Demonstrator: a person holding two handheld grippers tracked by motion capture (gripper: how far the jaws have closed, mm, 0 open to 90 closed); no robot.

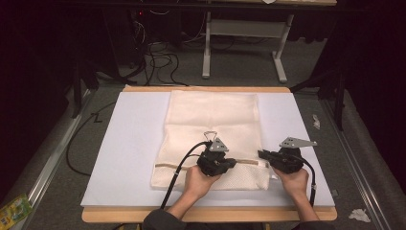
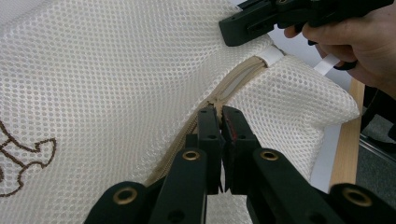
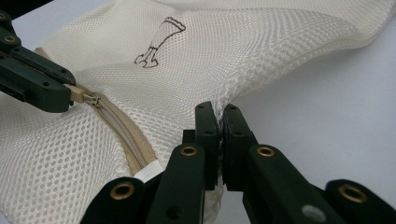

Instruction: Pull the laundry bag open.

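We have the cream mesh laundry bag (image 1: 210, 139) flat on the bench (image 1: 134, 134), our left gripper (image 2: 220, 122) clamped on its zipper pull (image 3: 91, 98), our right gripper (image 3: 219, 120) pinching the bag's end, the beige zipper (image 2: 236, 81) apparently nearly closed.

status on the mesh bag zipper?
Left gripper shut on zipper pull. Right gripper shut on mesh bag edge. Zipper partly closed. Nothing in the way.

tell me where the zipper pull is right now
The zipper pull sits on the mesh bag's zipper in the right gripper view, at the tips of the left gripper, left of the right gripper.
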